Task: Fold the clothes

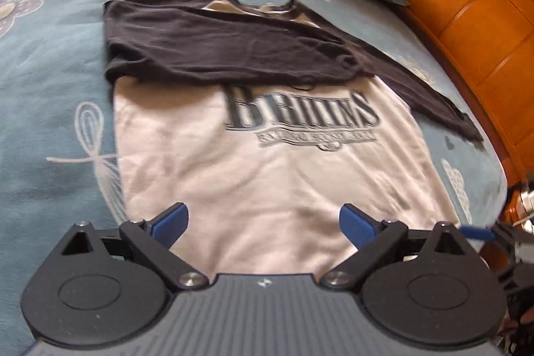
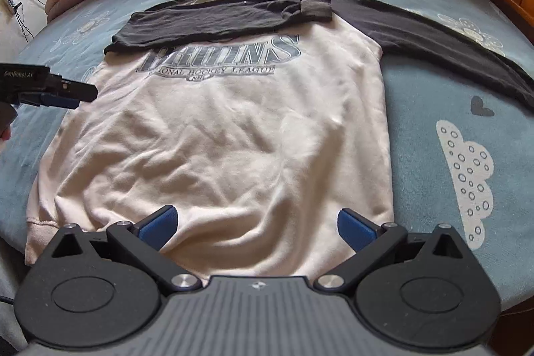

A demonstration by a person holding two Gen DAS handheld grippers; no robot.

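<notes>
Both grippers empty. Left gripper, bottom centre of its frame, jaws spread wide over the sweatshirt hem. Right gripper likewise wide apart at the hem, holding nothing. Sweatshirt lies flat, face up, mid-frame on the blue bedspread. One dark sleeve is folded across the chest, covering the top of the lettering; the other sleeve extends toward the right edge. Wooden headboard upper right.

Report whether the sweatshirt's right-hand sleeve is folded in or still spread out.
Spread. The right-hand sleeve lies stretched across the bedspread, while the other sleeve is folded over the chest.
</notes>
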